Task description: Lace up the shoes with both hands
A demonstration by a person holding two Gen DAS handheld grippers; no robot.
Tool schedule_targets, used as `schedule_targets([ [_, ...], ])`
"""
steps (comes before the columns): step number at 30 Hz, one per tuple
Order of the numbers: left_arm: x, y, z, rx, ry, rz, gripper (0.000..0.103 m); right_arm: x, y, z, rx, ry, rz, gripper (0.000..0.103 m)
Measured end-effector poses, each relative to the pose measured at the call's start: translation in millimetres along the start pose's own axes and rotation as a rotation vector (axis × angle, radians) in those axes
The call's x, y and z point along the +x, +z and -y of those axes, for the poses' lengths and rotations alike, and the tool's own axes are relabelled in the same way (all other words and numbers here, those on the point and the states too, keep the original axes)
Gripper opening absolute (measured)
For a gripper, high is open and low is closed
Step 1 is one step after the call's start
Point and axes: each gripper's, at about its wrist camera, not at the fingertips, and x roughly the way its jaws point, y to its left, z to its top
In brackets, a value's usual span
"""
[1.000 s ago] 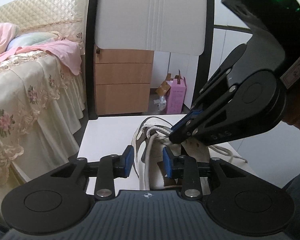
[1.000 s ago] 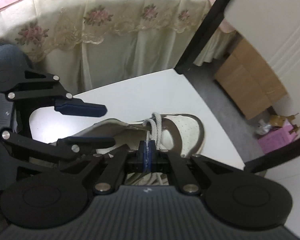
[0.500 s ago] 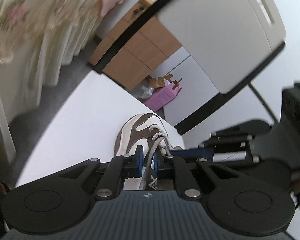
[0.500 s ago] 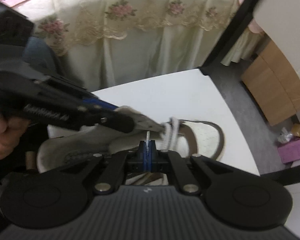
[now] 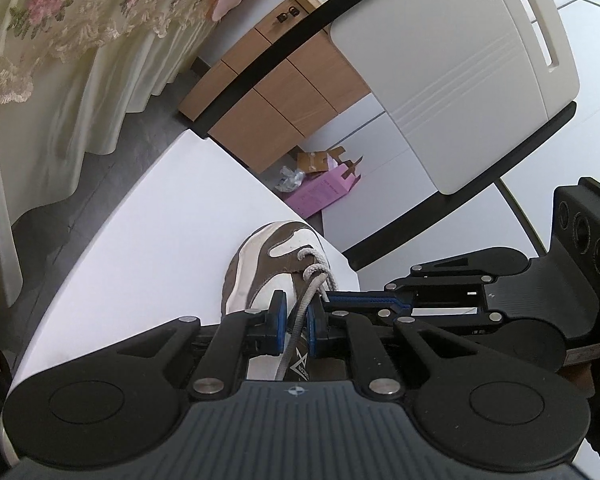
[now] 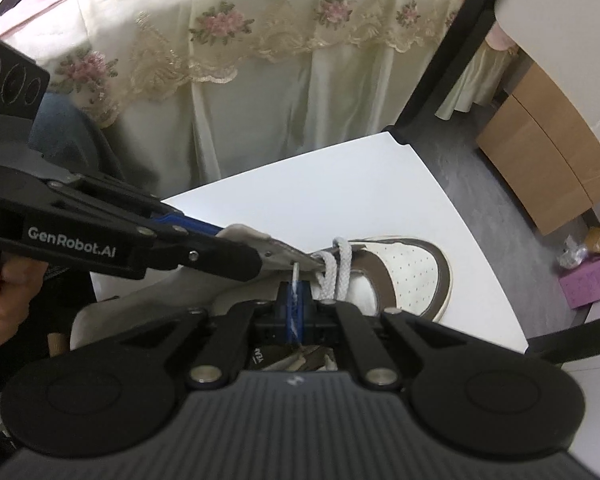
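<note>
**Item: one shoe, part-laced, on white table; two handheld grippers at the lace**

Left wrist view, left to right. Upper left of frame: bed skirt (image 5: 60, 52), cream with pink flowers. Upper centre: wooden drawers (image 5: 276, 92). Centre: pink box (image 5: 324, 192) on the floor. Lower centre: shoe (image 5: 268, 264), white and brown, toe pointing away, on the white table (image 5: 140, 260). Left gripper (image 5: 296, 316) at bottom centre: blue pads drawn in close on either side of one grey strand of lace (image 5: 300, 312); a sliver of gap shows, so whether they press on it cannot be told. Right of centre: right gripper (image 5: 332, 300) coming in sideways.

Right wrist view, left to right. Far left edge: hand (image 6: 0, 280) on the left gripper's handle. Lower centre: right gripper (image 6: 296, 304), pads closed on the thin white tip of the lace. Right of centre: shoe toe (image 6: 404, 268), lace crossings (image 6: 336, 268) just above the pads.

Handling, judged:
- Lace: light, soft, limp woven cord; likely to slip or fold if pinched loosely.
- Tip: stiffer; best hold for threading an eyelet.
- Strand: take it near the eyelet to keep tension.
- Shoe: light, upper pliable; may slide on the smooth table if the lace is pulled hard.
</note>
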Motion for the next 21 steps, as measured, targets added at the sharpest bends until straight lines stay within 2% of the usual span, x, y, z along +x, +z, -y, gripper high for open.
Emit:
schedule_targets([
  [12,3.5,1.4,0.1,-0.006,-0.004,-0.008,0.012,9.1,2.7,-1.5,-0.009,-0.007,-0.026,0.003],
  [16,2.1,0.6,4.4,0.029,0.010,-0.003,0.012,8.3,5.5,0.0,-0.011,-0.008,-0.022,0.003],
  [21,1.9,1.1,3.0,0.012,0.008,-0.006,0.012,0.5,5.9,1.3,-0.013,0.008,0.002,0.003],
])
